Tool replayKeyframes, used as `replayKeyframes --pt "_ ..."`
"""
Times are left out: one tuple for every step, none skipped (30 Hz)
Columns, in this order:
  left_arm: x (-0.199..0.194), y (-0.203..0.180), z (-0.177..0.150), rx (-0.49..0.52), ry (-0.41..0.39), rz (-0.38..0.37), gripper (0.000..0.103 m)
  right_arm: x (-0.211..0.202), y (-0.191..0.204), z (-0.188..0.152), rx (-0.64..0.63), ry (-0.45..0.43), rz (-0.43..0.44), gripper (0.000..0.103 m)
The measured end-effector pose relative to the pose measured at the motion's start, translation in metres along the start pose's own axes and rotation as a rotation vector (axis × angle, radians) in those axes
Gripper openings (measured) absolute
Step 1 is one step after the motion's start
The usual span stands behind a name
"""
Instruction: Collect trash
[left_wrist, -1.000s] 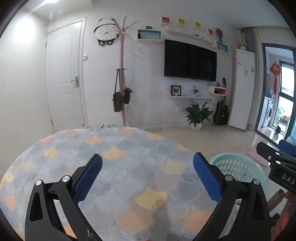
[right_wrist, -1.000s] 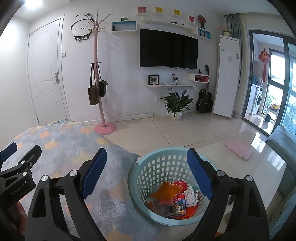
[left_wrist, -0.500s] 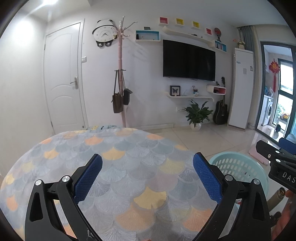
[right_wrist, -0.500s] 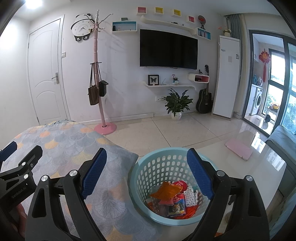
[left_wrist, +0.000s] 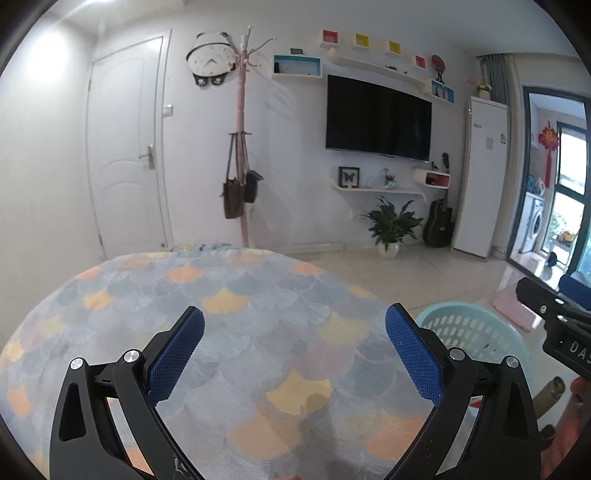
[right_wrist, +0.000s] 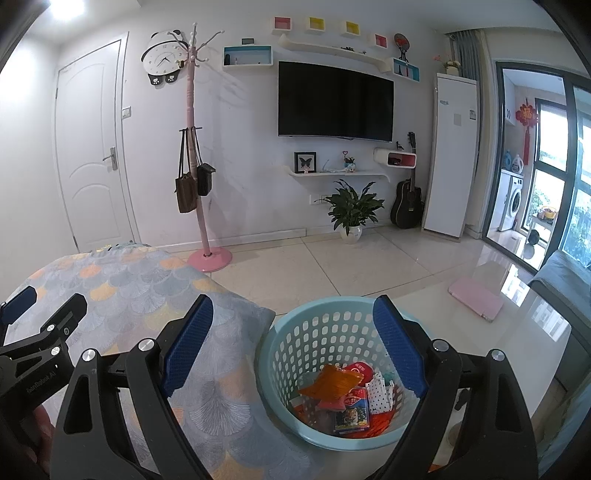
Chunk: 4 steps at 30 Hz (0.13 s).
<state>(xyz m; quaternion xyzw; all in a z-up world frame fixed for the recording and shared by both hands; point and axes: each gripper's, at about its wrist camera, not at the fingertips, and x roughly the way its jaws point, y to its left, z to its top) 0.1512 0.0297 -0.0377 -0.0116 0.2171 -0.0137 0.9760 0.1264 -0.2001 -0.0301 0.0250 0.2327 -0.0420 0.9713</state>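
A light blue plastic basket stands on the floor beside the table and holds several pieces of trash: an orange wrapper, a red lid, small boxes. My right gripper is open and empty, above the basket's near-left rim. My left gripper is open and empty, above the table's scale-pattern cloth. The basket also shows in the left wrist view, at the right. No trash shows on the cloth.
A pink coat stand with bags stands by the far wall, a potted plant and a guitar beyond. A pink mat lies on the tiled floor at the right. A grey sofa edge is far right.
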Motion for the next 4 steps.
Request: replayKeyframes --pt "0.0005 0.0009 0.0003 -0.004 0.002 -0.003 0.095 0.0001 0.0002 -0.0001 0.0 0.001 0.0 0.084" --pt "0.0009 0.0018 0.0006 -0.005 0.001 -0.002 0.095 0.0 0.0004 -0.0002 -0.001 0.001 -0.001 0.084" --pt "0.0007 0.0022 0.0009 -0.003 -0.003 0.0 0.095 0.0 0.0004 -0.0001 -0.001 0.0 -0.001 0.084" --pt "0.0006 0.0024 0.0008 -0.002 -0.007 -0.002 0.095 0.0 0.0004 -0.0001 0.0 0.0 -0.001 0.084"
